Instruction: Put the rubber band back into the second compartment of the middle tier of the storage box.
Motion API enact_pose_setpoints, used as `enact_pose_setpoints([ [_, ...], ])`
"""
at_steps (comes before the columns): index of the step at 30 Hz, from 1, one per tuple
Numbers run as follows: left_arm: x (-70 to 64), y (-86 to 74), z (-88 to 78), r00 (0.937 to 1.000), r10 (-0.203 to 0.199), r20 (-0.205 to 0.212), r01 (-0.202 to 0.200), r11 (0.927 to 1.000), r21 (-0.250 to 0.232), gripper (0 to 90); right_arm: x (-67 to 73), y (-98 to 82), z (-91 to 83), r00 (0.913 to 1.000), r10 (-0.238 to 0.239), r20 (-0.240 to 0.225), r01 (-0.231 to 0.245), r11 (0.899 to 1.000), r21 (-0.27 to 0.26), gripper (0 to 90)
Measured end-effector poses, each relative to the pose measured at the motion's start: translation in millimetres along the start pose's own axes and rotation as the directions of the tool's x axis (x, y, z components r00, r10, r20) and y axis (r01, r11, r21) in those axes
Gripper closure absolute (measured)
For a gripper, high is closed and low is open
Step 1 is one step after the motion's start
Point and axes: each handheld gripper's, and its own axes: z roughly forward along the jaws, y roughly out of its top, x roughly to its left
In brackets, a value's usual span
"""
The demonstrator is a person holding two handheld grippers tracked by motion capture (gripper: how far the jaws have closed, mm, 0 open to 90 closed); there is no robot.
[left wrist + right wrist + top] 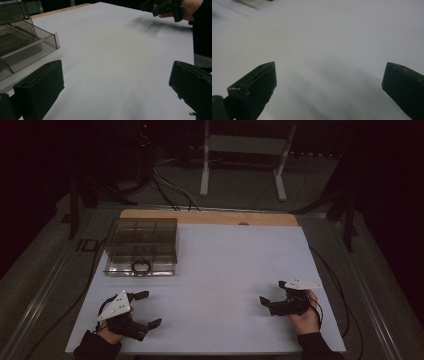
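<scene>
Your left gripper [149,309] sits nearest the smoked clear plastic drawer box [142,246], just in front of it and a little to its left, apart from it. Jaws spread wide, nothing between them; the left gripper view [117,82] confirms bare white tabletop between the two black jaws, with the box's corner [30,47] up at the side, tinted walls and shelf levels visible. The box stands on the far left part of the white table surface [225,270], a dark ring handle [141,266] on its near face. Cannot tell whether anything is inside the compartments. Your right gripper [272,292] is well apart from the box, across the table toward the near right corner, pointing back toward the box side. Its jaws are also wide open and empty; the right gripper view [329,82] shows plain white surface between them, blurred. Your right hand [190,8] with its gripper appears far off in the left gripper view. Wooden table edge [210,216] runs behind the box.
</scene>
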Motion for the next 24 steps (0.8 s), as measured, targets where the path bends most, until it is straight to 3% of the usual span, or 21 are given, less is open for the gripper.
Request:
enact_pose_setpoints([
  [14,0.3,-0.5,0.3,1.0000,-0.004,-0.002,0.004,1.0000,0.002,0.3,-5.4,-22.7,-20.1,0.9986,0.020,0.049,-0.021,0.999,0.024,0.0],
  [19,0.2,-0.4,0.8,1.0000,0.001,-0.001,-0.001,1.0000,0.006,0.3,-9.3,-27.8,-18.9,0.9963,0.028,0.081,-0.031,0.999,0.036,0.0],
  [24,-0.1,-0.3,1.0,1.0000,0.002,0.000,-0.002,1.0000,0.006,0.4,-9.8,-26.9,-12.2,0.9976,0.027,0.064,-0.029,0.999,0.042,0.0],
])
